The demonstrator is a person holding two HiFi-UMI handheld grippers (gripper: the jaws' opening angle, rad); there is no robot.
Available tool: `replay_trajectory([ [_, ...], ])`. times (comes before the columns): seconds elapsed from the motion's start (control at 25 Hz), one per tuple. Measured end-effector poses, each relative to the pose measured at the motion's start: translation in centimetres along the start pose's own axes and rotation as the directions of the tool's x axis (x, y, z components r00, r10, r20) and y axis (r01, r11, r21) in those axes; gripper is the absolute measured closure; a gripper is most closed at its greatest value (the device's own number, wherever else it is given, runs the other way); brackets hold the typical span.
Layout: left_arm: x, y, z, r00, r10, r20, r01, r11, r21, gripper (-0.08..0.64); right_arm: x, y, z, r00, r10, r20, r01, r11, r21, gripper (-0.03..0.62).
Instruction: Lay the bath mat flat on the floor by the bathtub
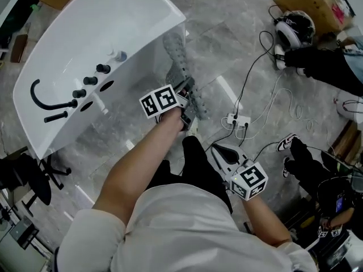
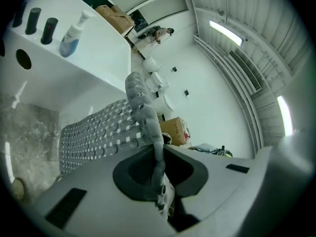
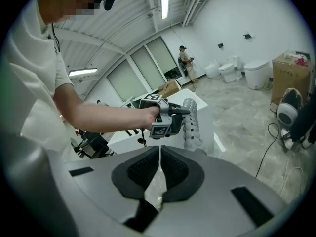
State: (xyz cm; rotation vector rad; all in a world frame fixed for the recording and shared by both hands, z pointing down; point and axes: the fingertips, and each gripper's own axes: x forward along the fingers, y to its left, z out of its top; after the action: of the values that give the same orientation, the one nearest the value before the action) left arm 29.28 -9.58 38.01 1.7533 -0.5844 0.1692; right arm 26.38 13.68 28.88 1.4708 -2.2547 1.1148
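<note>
The grey studded bath mat point(image 1: 182, 67) hangs folded against the outer wall of the white bathtub point(image 1: 113, 27), and its lower end reaches the floor. My left gripper point(image 1: 189, 97) is shut on the mat's upper edge. In the left gripper view the mat point(image 2: 98, 132) runs from between the jaws of the left gripper point(image 2: 158, 169) out beside the bathtub point(image 2: 74, 78). My right gripper point(image 1: 220, 152) hovers lower over the floor, apart from the mat. In the right gripper view the right gripper point(image 3: 159, 162) has its jaws shut with nothing between them, facing the mat point(image 3: 191, 125).
A power strip point(image 1: 238, 119) with trailing cables lies on the marble floor to the right of the mat. A headset point(image 1: 295, 27) and a cardboard box point(image 1: 315, 1) sit at the far right. A black faucet point(image 1: 48, 98) and a soap bottle point(image 2: 73, 33) stand on the tub rim.
</note>
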Motion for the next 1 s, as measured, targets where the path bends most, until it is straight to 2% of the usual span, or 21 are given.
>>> replay_trajectory([
  [0.32, 7.5, 0.0, 4.2, 0.996, -0.063, 0.064, 0.066, 0.997, -0.045, 0.515, 3.0, -3.6, 0.2, 0.987, 0.105, -0.12, -0.104, 0.995, 0.012, 0.571],
  [0.48, 8.2, 2.5, 5.7, 0.988, -0.097, 0.116, 0.104, 0.993, -0.058, 0.515, 4.4, -4.0, -0.8, 0.981, 0.116, -0.156, -0.113, 0.993, 0.026, 0.571],
  [0.68, 6.1, 10.8, 6.4, 0.986, -0.047, 0.162, 0.06, 0.995, -0.078, 0.517, 6.8, -3.9, -3.8, 0.964, 0.13, -0.23, -0.12, 0.991, 0.06, 0.572],
  [0.88, 2.7, 21.7, 3.8, 0.988, 0.05, 0.143, -0.044, 0.998, -0.043, 0.517, 9.7, -2.1, -6.9, 0.924, 0.167, -0.344, -0.183, 0.983, -0.014, 0.575],
  [1.0, -0.2, 28.4, 1.4, 0.981, 0.148, 0.124, -0.144, 0.989, -0.042, 0.517, 11.6, -0.5, -8.6, 0.896, 0.213, -0.391, -0.243, 0.97, -0.028, 0.575],
])
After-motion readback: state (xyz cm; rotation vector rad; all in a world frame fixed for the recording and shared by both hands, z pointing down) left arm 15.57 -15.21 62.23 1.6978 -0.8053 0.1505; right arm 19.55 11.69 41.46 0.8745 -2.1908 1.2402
